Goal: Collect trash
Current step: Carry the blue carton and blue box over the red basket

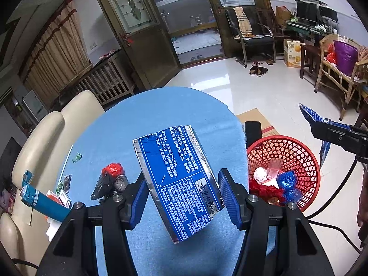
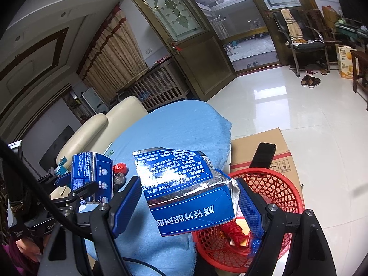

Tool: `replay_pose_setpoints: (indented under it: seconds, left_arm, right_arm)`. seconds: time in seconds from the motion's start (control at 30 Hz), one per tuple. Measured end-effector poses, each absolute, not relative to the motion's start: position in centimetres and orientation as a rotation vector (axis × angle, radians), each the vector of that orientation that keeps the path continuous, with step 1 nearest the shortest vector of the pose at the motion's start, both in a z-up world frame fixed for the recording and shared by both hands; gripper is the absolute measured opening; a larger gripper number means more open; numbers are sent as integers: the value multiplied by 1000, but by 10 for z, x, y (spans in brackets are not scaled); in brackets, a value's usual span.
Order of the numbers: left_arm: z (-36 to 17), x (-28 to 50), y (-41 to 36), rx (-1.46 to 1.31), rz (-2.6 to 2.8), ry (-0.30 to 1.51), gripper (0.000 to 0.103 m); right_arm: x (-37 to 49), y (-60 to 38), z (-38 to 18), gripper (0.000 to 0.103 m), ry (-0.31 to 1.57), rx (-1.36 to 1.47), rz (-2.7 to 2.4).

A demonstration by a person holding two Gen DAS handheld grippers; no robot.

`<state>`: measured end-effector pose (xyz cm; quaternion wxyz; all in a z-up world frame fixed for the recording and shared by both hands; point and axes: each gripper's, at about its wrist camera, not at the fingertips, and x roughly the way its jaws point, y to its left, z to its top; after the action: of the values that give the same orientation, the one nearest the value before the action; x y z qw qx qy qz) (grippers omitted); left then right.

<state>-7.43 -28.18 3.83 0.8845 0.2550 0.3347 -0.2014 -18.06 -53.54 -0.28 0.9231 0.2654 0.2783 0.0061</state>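
The left claw [image 1: 184, 197] hangs above the blue-clothed table [image 1: 128, 124], its ribbed blue pads clamped on a torn blue-and-silver foil-lined carton piece [image 1: 177, 184] tilted between them. The right claw [image 2: 191, 204] pinches a second torn blue carton piece [image 2: 184, 193], its right pad over the red woven plastic basket [image 2: 276, 188]. Left of the left claw lie crumpled red and black plastic bags [image 1: 110, 179] and a teal lighter [image 1: 43, 200]. Both carton pieces show white Chinese print and ragged silver edges.
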Motion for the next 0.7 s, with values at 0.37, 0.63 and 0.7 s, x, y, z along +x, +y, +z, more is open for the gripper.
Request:
replay_pose_setpoints:
  seconds: [0.37,0.63,0.7]
  left_arm:
    - [39,-74,-288,544,-432,698,61]
    - [39,-74,-292,554,-439,697,61]
    - [39,-74,-294,556,-442,696,61]
  right_arm:
    - [-188,-544,-1,83,567,567,-13]
    - [-189,-550,-3,83,570,586,-23]
    - [-189,-549,-2,83,571,591,-26]
